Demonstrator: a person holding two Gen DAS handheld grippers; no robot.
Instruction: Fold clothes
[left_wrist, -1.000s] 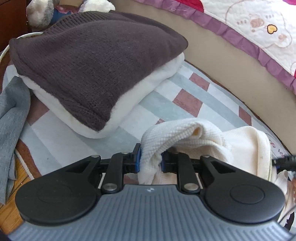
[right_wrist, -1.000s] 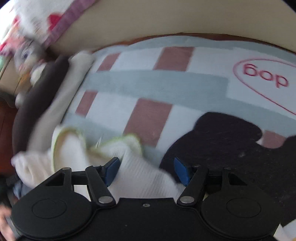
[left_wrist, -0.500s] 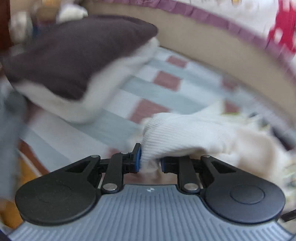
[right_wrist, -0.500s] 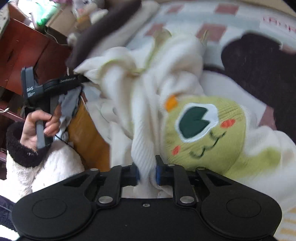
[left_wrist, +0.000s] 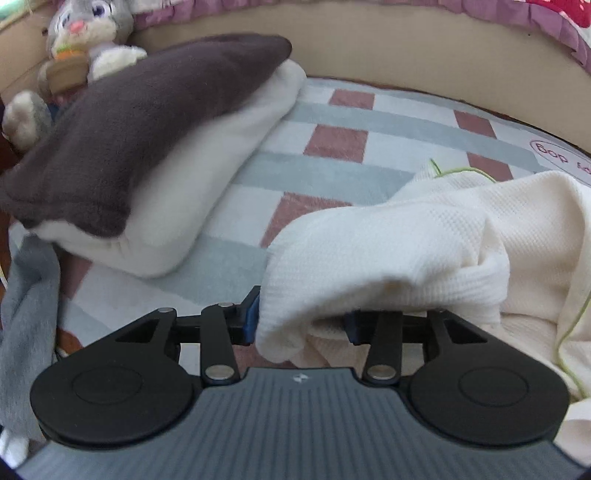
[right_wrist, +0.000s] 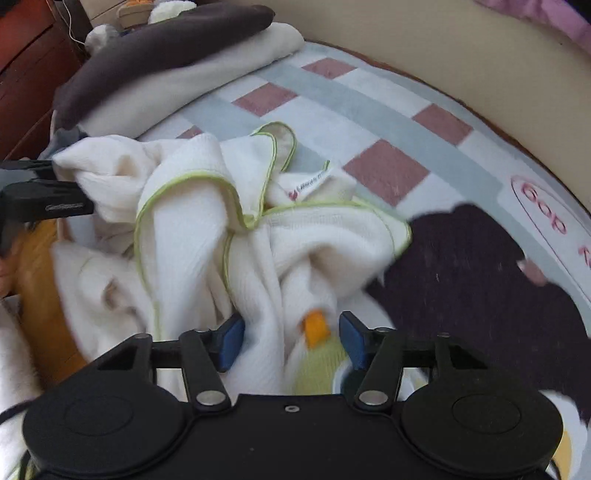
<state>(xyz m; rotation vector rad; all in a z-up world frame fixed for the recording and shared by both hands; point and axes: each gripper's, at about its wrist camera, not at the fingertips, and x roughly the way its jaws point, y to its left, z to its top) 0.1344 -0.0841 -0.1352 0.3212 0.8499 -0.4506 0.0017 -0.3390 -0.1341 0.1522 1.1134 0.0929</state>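
A cream waffle-knit garment with lime-green trim lies crumpled on the checked blanket. One end of it drapes between the spread fingers of my left gripper, whose jaws stand wide apart around the cloth. In the right wrist view the same garment is bunched in front of my right gripper. That gripper is open, with a fold and an orange patch loosely between its fingers. A green knitted face shows under the jaws. The left tool's black body is at the garment's far left end.
A folded stack, dark brown over white, sits at the back left. A dark garment lies to the right. A plush rabbit, a grey cloth, the beige bed side and wooden furniture border the area.
Half a second ago both grippers were clamped on the cream garment. Now both sets of jaws have spread and the garment has dropped back onto the blanket.
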